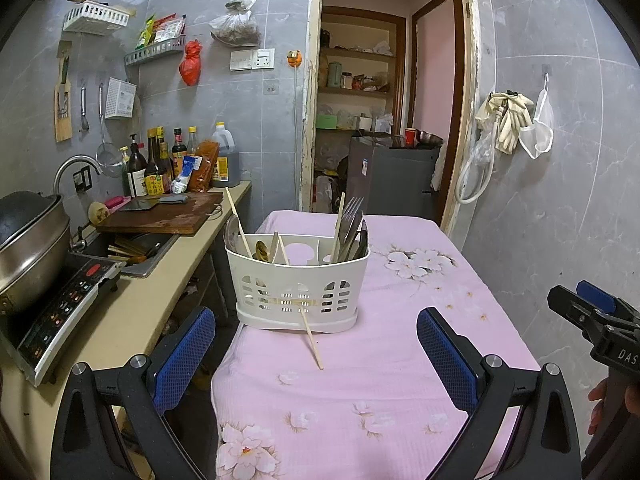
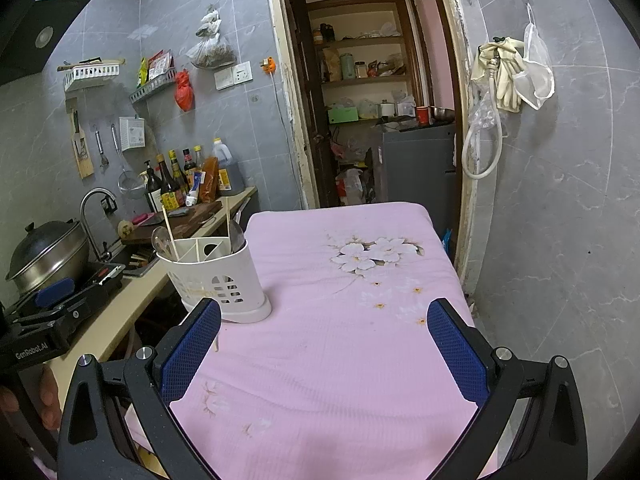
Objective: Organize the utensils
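From my left wrist view, the white plastic utensil caddy (image 1: pixel 298 280) stands at twelve o'clock on the tabletop (image 1: pixel 400 360), which is draped in a pink cloth with a woven texture and printed pale flowers. The caddy has slotted, arch-shaped cutouts in its wall and sits on a shallow drip base. Metal forks (image 1: pixel 352 220) and spoons fill its right compartment; a spoon and chopsticks lean in the left one. One loose wooden chopstick (image 1: pixel 312 338) lies on the cloth, its far end touching the caddy's base, its near end pointing toward six o'clock.

My left gripper (image 1: pixel 316 360) has its jaws spread wide, blue textured pads bare, nothing between them. My right gripper (image 2: pixel 324 356) is likewise spread and empty, over bare pink cloth, with the caddy at its ten o'clock.

At nine o'clock a beige counter (image 1: pixel 132 320) runs close along the tabletop's left edge, crowded with an induction cooker (image 1: pixel 60 312), a steel pot, a sink and a wooden cutting board (image 1: pixel 160 216). At three o'clock is a grey tiled wall. The cloth right of the caddy is open.
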### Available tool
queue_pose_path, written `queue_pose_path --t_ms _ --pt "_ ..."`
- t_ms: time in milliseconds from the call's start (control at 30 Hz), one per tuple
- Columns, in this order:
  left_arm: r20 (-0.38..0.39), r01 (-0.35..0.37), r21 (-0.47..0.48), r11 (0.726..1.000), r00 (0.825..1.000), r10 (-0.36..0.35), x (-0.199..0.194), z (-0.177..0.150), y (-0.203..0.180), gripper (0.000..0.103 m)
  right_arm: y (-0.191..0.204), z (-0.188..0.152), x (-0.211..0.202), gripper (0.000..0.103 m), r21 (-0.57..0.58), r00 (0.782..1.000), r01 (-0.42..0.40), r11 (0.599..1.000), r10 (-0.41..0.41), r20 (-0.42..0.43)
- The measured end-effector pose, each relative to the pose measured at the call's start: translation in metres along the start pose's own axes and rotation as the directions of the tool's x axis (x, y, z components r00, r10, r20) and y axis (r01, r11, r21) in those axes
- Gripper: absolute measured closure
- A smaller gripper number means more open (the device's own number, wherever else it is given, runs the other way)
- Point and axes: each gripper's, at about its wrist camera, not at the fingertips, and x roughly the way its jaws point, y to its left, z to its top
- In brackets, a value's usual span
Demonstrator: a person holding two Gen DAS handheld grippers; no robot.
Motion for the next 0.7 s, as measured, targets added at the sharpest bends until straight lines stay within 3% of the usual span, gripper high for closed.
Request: queue_pose_path --t_ms 700 --pt "-0.025 -0.011 0.010 1.000 1.000 0.011 0.010 0.003 0.000 0.001 0.009 -0.010 0.006 0.002 0.003 1.000 -0.010 1.000 0.010 -0.021"
